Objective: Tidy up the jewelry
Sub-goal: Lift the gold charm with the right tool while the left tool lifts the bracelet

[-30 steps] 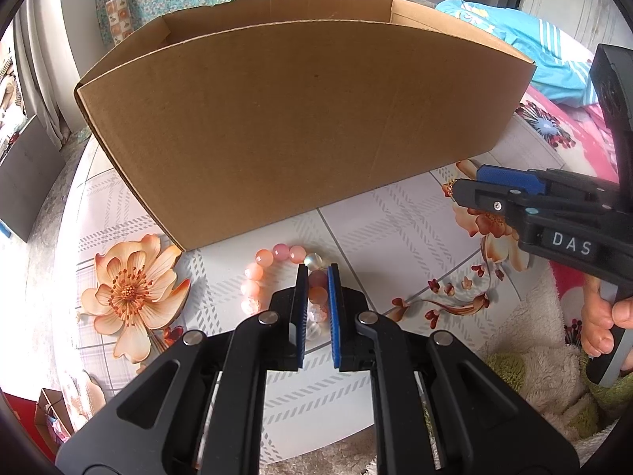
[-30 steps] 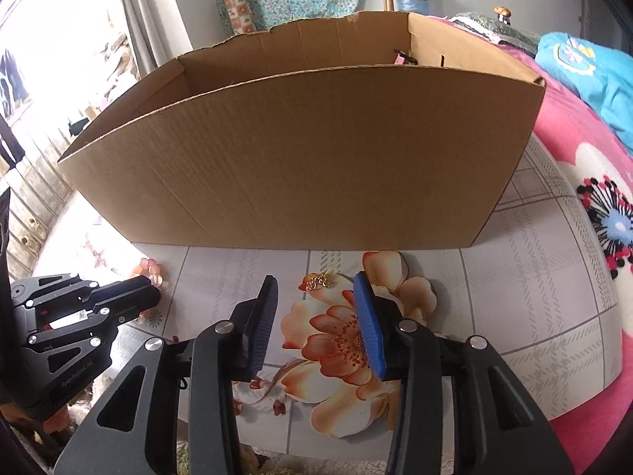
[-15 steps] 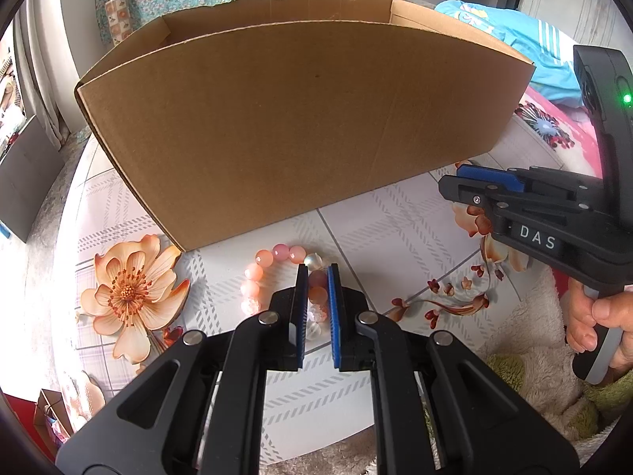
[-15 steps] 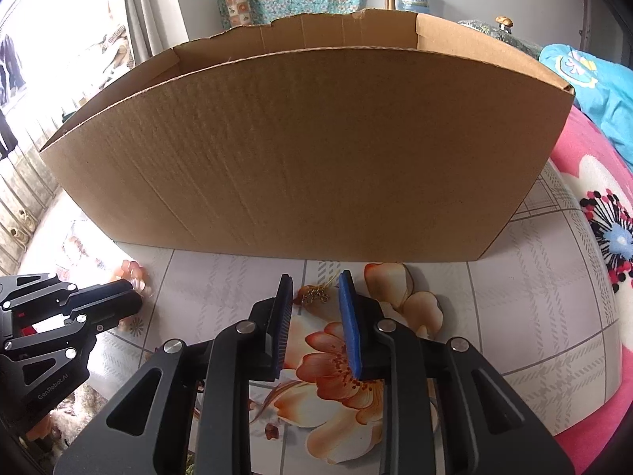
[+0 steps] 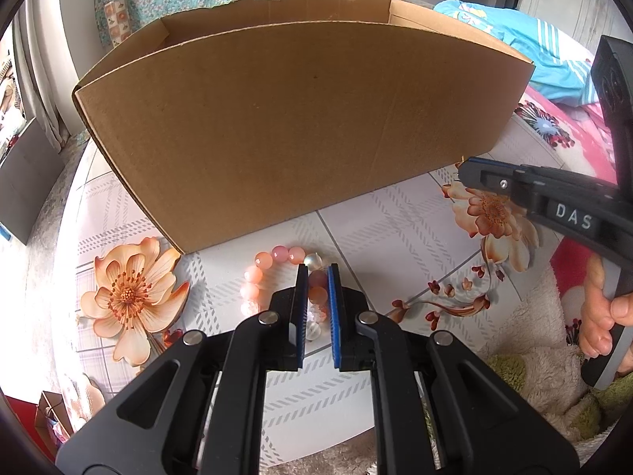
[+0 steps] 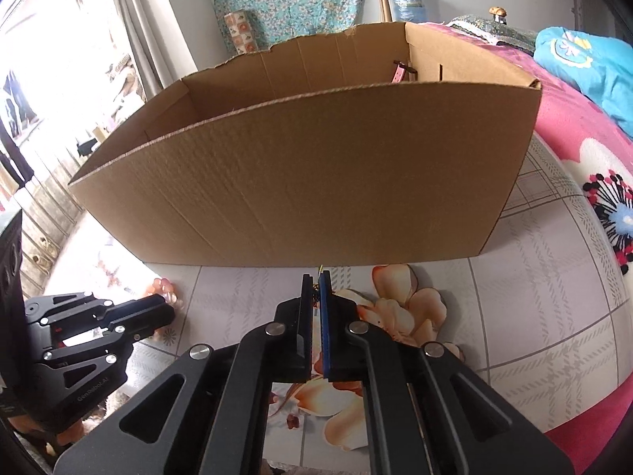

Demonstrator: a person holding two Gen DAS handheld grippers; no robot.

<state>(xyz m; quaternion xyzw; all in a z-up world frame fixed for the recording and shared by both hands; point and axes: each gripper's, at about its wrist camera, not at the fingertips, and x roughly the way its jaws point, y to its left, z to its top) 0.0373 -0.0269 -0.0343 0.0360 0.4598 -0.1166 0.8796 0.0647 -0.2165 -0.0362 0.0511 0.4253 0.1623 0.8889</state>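
Lifting now is the risky bit on both sides. Left gripper [image 5: 317, 297] is clamped on the bracelet [image 5: 277, 277], pads pinching only the right arc of the bead ring; the rest lies on the worktop [image 5: 395, 229] just near the box [image 5: 300, 126]. Round beads between flat pads can roll out, and an elastic loop may swing and catch the box's near wall on the way over. Right gripper [image 6: 315, 289] has its jaws together on a small gold piece [image 6: 316, 285] (earring or chain, too small to tell), only a sliver showing above the pads. Grip looks marginal: a thin piece could slip through or stay on the cloth unnoticed. The wall is tall, so both need a clear rise before moving far. A pink strap [image 6: 399, 73] already sits inside, far right.
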